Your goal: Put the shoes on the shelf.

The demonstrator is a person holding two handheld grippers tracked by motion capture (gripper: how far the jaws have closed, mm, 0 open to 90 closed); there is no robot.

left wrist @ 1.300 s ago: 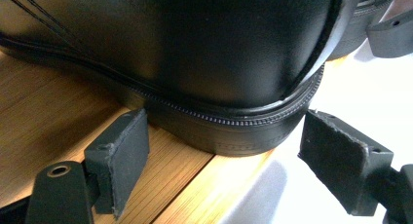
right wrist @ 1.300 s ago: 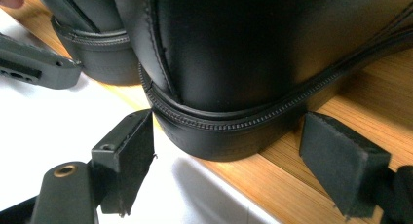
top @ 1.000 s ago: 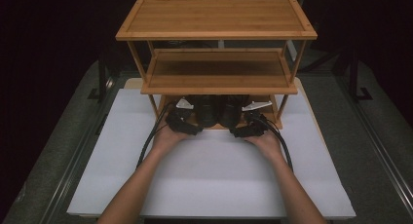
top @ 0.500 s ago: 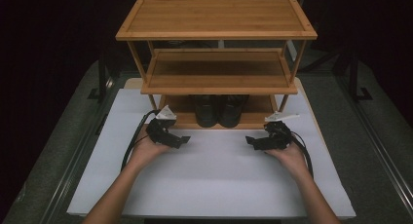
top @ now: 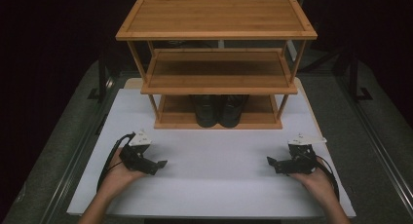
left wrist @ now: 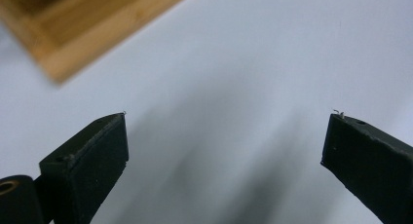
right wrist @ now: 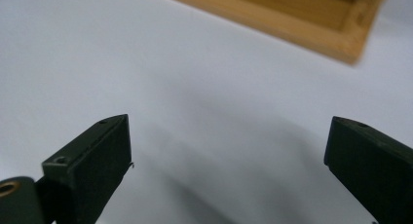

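Note:
A three-tier bamboo shoe rack stands at the back of the white table. A pair of black shoes sits side by side on its bottom shelf. My left gripper rests low over the table at the front left, open and empty, jaws pointing right. My right gripper is at the front right, open and empty, jaws pointing left. In the left gripper view the black fingertips stand wide apart over the white surface, with a rack corner at upper left. The right gripper view has the rack corner at upper right.
The rack's top shelf and middle shelf are bare. Dark grey floor with metal rails runs along both sides of the table. White tabletop stretches between the two grippers.
Both grippers have drawn back from the shoes on the bottom shelf and moved apart toward the front corners of the table. The shoes stay on the shelf.

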